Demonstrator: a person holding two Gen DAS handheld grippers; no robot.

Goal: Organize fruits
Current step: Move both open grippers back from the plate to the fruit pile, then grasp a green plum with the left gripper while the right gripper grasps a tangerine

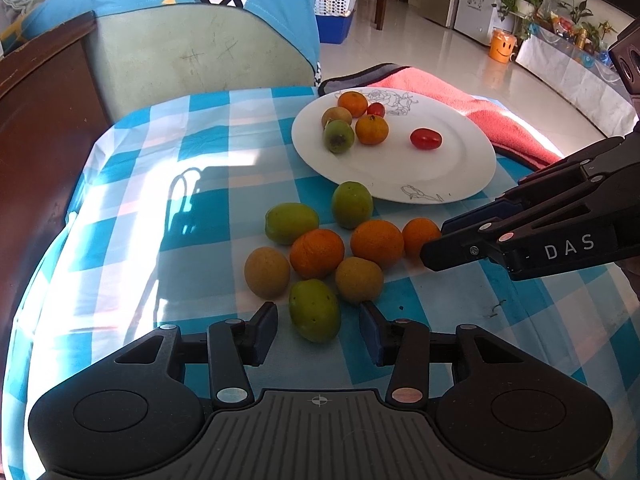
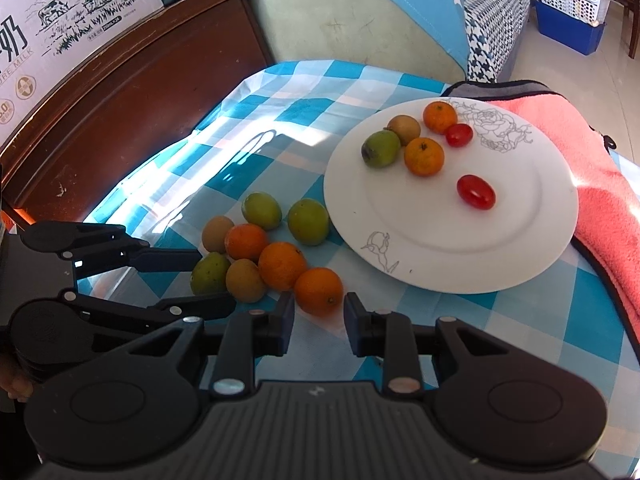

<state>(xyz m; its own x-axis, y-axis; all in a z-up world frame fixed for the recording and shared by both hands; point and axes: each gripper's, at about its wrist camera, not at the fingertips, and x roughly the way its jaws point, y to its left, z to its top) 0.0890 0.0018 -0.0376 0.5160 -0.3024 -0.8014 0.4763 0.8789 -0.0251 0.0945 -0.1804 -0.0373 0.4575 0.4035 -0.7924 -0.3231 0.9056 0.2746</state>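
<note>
A white plate (image 1: 400, 168) (image 2: 460, 240) lies on the blue checked cloth and carries two small oranges, two greenish-brown fruits and two red tomatoes (image 2: 476, 191). Beside it sits a pile of loose green, brown and orange fruits. My left gripper (image 1: 318, 320) (image 2: 212, 280) is open around the nearest green fruit (image 1: 314, 310) (image 2: 210, 274), with a gap on each side. My right gripper (image 2: 319, 308) (image 1: 434, 240) is shut on a small orange (image 2: 319, 290) (image 1: 418, 236) at the pile's edge, which rests on the cloth.
A pink towel (image 1: 500, 120) (image 2: 600, 200) lies beyond the plate. A pale chair back (image 1: 192, 60) and dark wooden furniture (image 2: 120, 100) with a milk carton box (image 2: 60, 12) border the table's far side. The cloth drops off at the left edge.
</note>
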